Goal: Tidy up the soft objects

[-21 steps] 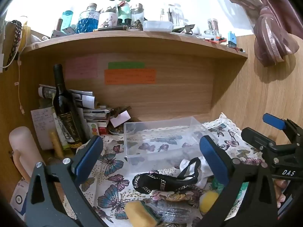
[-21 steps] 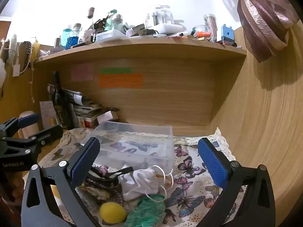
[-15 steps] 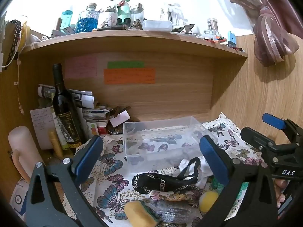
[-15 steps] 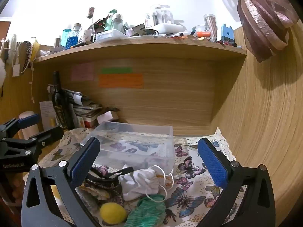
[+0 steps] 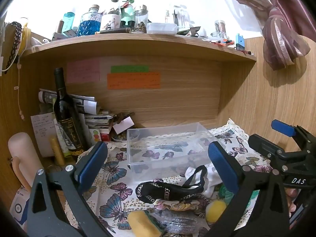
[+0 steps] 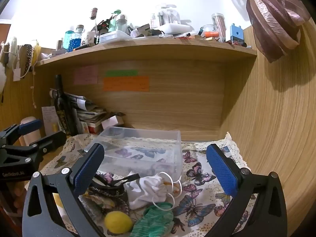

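The left gripper (image 5: 158,165) is wide open and holds nothing. The right gripper (image 6: 155,166) is wide open and empty too. Just below them lie a black strap (image 5: 169,189), a white cloth (image 6: 148,189) and a yellow ball (image 6: 118,222). Behind these sits a clear box (image 6: 142,148).

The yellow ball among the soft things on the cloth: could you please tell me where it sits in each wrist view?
Left wrist view: the yellow ball lies low and right of centre, partly behind the left gripper's right finger.
Right wrist view: it lies at the bottom, left of centre, beside the green sock.
Shared landmark: the clear plastic box behind the pile.
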The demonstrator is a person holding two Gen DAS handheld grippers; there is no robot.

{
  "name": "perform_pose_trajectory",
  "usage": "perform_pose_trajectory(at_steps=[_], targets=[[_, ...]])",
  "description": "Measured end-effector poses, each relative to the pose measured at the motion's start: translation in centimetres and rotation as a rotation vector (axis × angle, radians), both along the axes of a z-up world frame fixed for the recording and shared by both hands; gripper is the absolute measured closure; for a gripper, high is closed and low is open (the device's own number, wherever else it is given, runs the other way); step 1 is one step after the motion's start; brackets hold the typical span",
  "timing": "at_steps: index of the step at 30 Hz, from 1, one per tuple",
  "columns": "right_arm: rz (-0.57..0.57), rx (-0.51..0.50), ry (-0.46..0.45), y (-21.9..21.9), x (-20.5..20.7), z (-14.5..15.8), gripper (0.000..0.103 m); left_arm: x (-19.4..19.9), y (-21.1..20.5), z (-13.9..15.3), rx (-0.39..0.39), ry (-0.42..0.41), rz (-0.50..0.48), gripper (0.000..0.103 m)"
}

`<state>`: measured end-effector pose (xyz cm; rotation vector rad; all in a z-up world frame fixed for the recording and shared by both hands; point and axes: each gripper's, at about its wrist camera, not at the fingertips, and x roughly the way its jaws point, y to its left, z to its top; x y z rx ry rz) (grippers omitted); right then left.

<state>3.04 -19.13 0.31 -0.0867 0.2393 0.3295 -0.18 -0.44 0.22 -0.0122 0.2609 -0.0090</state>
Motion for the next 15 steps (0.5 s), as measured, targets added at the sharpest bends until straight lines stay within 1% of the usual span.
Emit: perform_pose_trajectory(at_steps=[13, 15], targets=[[0.001, 0.003, -0.001, 0.22, -0.11, -0.17, 0.0, 0.11, -0.23, 0.22, -0.003, 0.002, -0.004, 0.0], [0.001, 0.004, -0.002, 0.49, -0.45, 0.16, 0.0, 0.11, -0.12, 0.2, -0.007, 0.001, -0.005, 0.0]])
